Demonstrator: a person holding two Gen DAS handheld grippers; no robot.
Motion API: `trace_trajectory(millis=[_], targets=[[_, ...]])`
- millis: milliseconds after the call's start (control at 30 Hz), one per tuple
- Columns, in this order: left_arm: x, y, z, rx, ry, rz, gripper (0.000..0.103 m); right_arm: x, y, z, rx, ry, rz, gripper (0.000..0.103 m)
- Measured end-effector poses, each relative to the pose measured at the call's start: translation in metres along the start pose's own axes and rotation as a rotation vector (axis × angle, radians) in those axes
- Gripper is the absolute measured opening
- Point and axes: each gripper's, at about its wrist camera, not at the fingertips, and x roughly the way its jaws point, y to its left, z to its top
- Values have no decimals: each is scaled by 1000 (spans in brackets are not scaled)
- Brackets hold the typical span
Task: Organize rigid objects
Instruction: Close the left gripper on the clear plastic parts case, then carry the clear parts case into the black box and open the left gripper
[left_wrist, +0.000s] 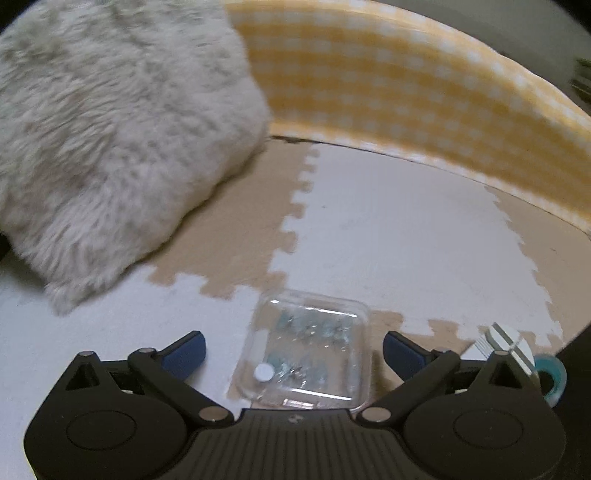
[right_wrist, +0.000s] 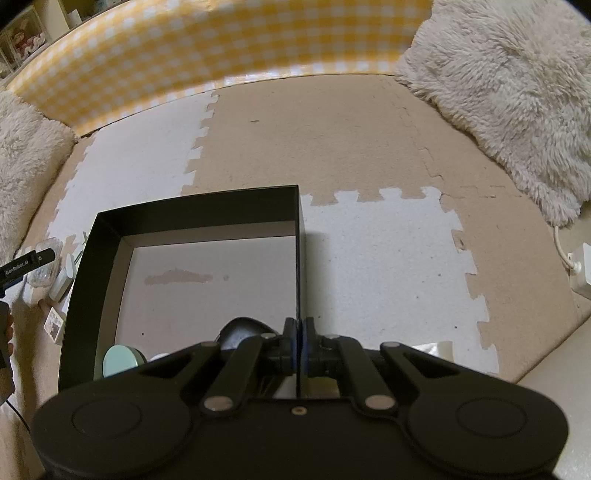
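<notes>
The left hand-held gripper (left_wrist: 293, 350) is hovering low over the foam puzzle-mat floor (left_wrist: 388, 236) with its blue-padded fingers (left_wrist: 186, 352) spread wide, grasping nothing. Between those fingers, a small clear plastic case (left_wrist: 306, 350) is lying flat on the mat, apart from both pads; something teal and silvery is showing through its lid, along with a small white round dot, though the contents are too blurred to name. Just to the right of the right finger, a white ridged piece (left_wrist: 508, 341) and a teal ring (left_wrist: 552, 374) are sitting near each other at the edge of the view. A fluffy cream cushion (left_wrist: 110, 140) is filling the upper left, and a yellow gingham wall (left_wrist: 424, 92) is curving behind the mat. In the right wrist view, the right hand-held gripper (right_wrist: 298, 354) is clenched on the right wall of an open black box (right_wrist: 301, 258), its pads pressing together on the thin wall's upper edge. The box is resting on the mat, with a mint-green round disc (right_wrist: 120, 362) and a dark rounded object (right_wrist: 240, 330) lying inside at its near end. To the left of the box, the clear case and several small white items (right_wrist: 61, 280) are sitting on the floor beside the left tool. A second fluffy cushion (right_wrist: 509, 92) is lying at the upper right, and a white cabled plug (right_wrist: 580, 269) is sitting at the right edge.
</notes>
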Motion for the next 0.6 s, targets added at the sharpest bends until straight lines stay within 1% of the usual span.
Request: trace_trajectory(millis=[67, 100, 167, 200, 233, 333, 467, 533, 600], targets=[[4, 2, 0, 27, 14, -36, 90, 0, 1, 0, -4, 1, -3, 3], [5, 2, 0, 46, 12, -45, 90, 0, 1, 0, -6, 1, -3, 3], [5, 1, 0, 93, 13, -49, 84, 0, 2, 0, -6, 1, -3, 3], [5, 1, 0, 108, 15, -50, 83, 0, 2, 0, -7, 1, -3, 3], [4, 0, 0, 116, 16, -55, 82, 0, 2, 0, -6, 2, -3, 3], [2, -1, 1, 114, 10, -52, 73, 0, 3, 0, -9, 1, -6, 3], [-1, -3, -1, 99, 8, -48, 73, 0, 3, -1, -10, 1, -6, 3], [-2, -3, -1, 75, 14, -50, 73, 0, 3, 0, -10, 2, -6, 3], [-4, -4, 0, 37, 27, -69, 73, 0, 3, -1, -10, 2, -8, 3]])
